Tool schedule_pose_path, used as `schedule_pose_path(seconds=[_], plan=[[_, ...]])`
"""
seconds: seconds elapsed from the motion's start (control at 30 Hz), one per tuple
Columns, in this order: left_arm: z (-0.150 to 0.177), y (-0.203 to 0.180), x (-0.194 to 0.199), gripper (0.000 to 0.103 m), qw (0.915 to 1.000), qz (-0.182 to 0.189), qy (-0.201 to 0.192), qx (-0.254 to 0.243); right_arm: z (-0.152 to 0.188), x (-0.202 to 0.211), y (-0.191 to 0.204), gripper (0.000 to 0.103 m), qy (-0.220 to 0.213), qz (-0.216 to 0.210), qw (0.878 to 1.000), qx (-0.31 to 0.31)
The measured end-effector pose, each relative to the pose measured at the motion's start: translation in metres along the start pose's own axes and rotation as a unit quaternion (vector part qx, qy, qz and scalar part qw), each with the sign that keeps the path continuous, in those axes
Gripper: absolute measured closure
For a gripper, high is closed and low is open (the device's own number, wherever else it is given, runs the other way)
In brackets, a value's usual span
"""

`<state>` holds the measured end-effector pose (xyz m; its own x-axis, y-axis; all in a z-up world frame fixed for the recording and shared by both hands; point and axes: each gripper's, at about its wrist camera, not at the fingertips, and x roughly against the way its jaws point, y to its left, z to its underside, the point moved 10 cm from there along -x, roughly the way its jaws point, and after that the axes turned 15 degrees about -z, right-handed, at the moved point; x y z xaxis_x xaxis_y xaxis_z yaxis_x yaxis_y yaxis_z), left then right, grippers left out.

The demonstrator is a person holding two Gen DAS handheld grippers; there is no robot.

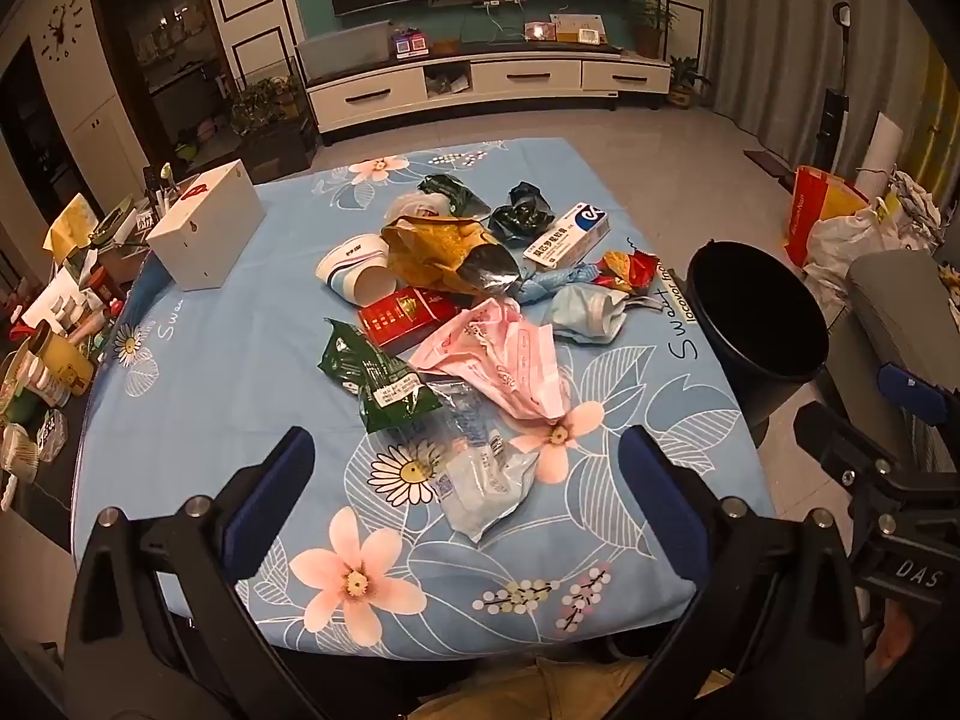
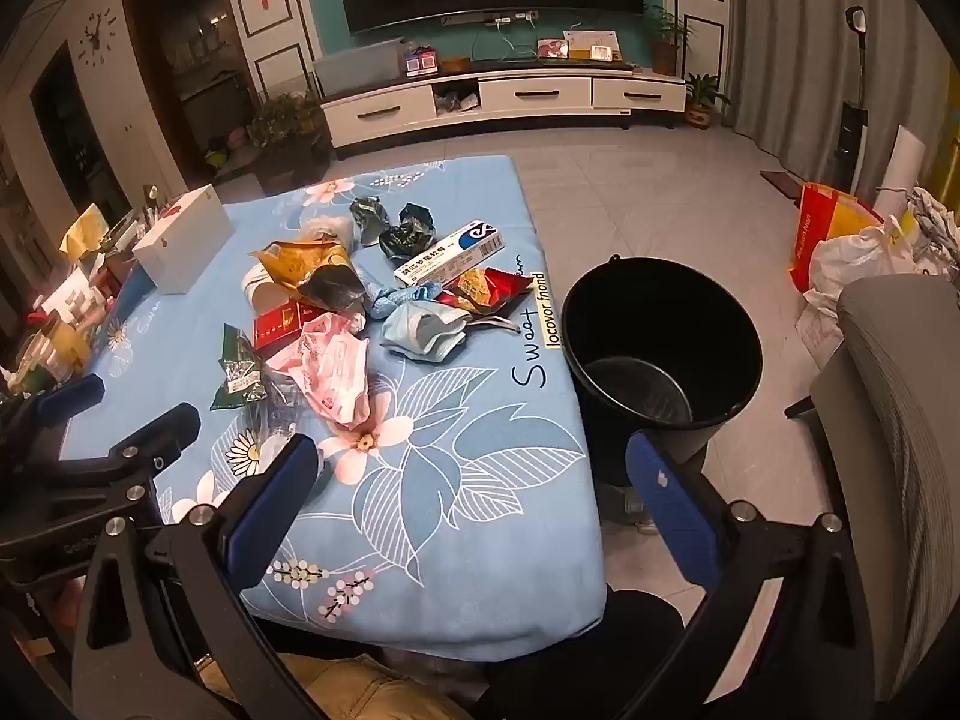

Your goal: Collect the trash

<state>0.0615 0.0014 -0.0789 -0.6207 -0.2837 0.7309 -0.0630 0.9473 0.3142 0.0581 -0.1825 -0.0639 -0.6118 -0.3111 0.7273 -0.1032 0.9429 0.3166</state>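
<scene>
Left wrist view: the left gripper (image 1: 465, 483) was found with its jaws spread wide and nothing between them, held above the near part of the floral tablecloth (image 1: 240, 360). Directly ahead lay a clear plastic wrapper (image 1: 480, 480), judged light, limp and slippery, best pinched at a crumpled fold. Beyond it a pink wrapper (image 1: 510, 354), a green packet (image 1: 378, 378), a red carton (image 1: 402, 315) and a paper cup (image 1: 357, 273) were noted; the carton was judged stiff enough to take by its edges. The lower items of the heap were partly covered.

Right wrist view: the right gripper (image 2: 474, 504) was likewise wide open and empty. The black bucket (image 2: 660, 348) stood just beside the table's right edge, seemingly empty. A blue face mask (image 2: 426, 330) was judged soft. Print on the medicine box (image 2: 450, 255) could not be read.
</scene>
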Motion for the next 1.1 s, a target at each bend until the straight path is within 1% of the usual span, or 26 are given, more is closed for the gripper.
schedule_pose_path(seconds=[0.1, 0.17, 0.37, 0.53, 0.57, 0.87, 1.1], plan=[[0.0, -0.001, -0.001, 0.002, 1.0, 0.001, 0.003, 0.002, 0.0, -0.001, 0.001, 0.002, 0.0, 0.0, 1.0, 0.0], [-0.002, 0.008, -0.002, 0.002, 1.0, 0.0, 0.004, 0.003, 0.0, -0.002, 0.001, 0.002, 0.0, -0.002, 1.0, -0.001], [-0.001, 0.013, -0.005, 0.002, 1.0, 0.002, 0.002, 0.006, -0.001, -0.001, -0.001, 0.002, 0.001, -0.002, 1.0, 0.0], [0.0, 0.013, -0.004, 0.002, 1.0, 0.002, 0.004, 0.008, 0.002, -0.001, -0.001, 0.002, 0.003, 0.001, 1.0, 0.001], [0.002, 0.006, -0.005, 0.002, 1.0, -0.001, 0.004, 0.007, 0.002, -0.004, 0.0, 0.002, 0.004, 0.001, 1.0, 0.001], [0.004, 0.0, -0.008, 0.002, 1.0, 0.0, 0.008, 0.004, 0.002, -0.006, -0.002, 0.002, 0.007, 0.001, 1.0, -0.001], [0.005, 0.001, -0.008, 0.002, 1.0, 0.001, 0.008, 0.005, 0.002, -0.006, -0.002, 0.002, 0.008, 0.001, 1.0, -0.001]])
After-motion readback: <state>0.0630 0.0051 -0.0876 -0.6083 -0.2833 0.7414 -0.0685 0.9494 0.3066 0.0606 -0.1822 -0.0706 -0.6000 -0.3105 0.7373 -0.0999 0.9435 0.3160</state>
